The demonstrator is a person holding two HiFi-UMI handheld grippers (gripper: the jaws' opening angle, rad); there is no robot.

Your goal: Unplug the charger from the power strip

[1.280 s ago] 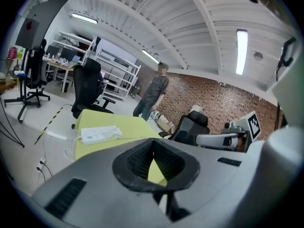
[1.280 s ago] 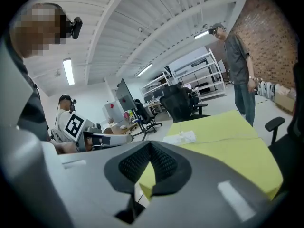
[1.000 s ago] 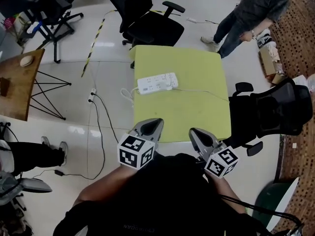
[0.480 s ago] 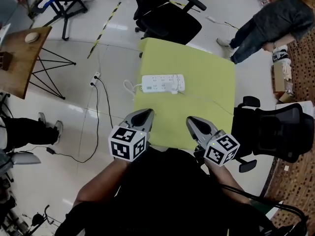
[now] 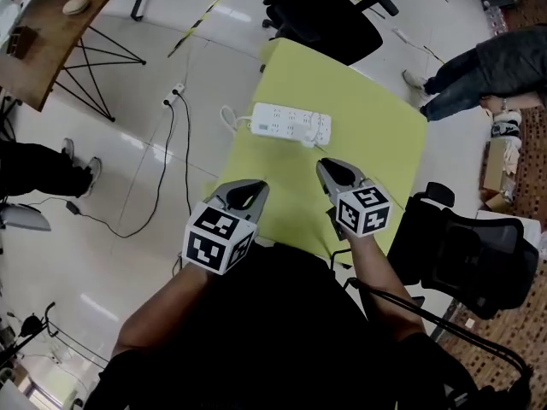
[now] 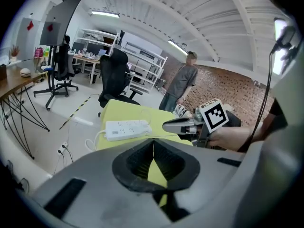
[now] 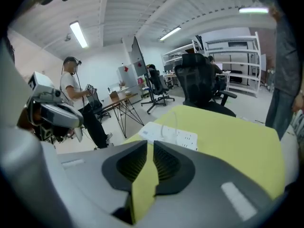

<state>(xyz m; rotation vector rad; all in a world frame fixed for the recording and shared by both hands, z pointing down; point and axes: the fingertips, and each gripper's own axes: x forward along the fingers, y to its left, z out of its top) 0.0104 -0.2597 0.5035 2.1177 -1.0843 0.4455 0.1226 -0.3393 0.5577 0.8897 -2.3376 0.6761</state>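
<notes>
Charger plug (image 5: 317, 140) sits in the white power strip (image 5: 291, 123), at the strip's 4 o'clock corner in the head view. The strip lies on the far half of the yellow-green table (image 5: 376, 143). My left gripper (image 5: 244, 195) hovers by the table's 7 o'clock corner with the strip at its 1 o'clock. My right gripper (image 5: 329, 171) is further in, with the plug near its tips at 11 o'clock and apart from them. A black office chair (image 5: 329, 24) stands at the table's 12 o'clock and a person (image 5: 479, 75) at its 2 o'clock. In the left gripper view my jaws are pressed together with nothing between them; the strip (image 6: 126, 128) lies ahead at 11 o'clock, and the right gripper (image 6: 183, 126) reaches in from 3 o'clock. In the right gripper view my jaws have just been opening and stand a narrow slit apart, empty, with only table showing through. The strip (image 7: 168, 134) and its looping cable (image 7: 173, 120) lie ahead at 12 o'clock.
</notes>
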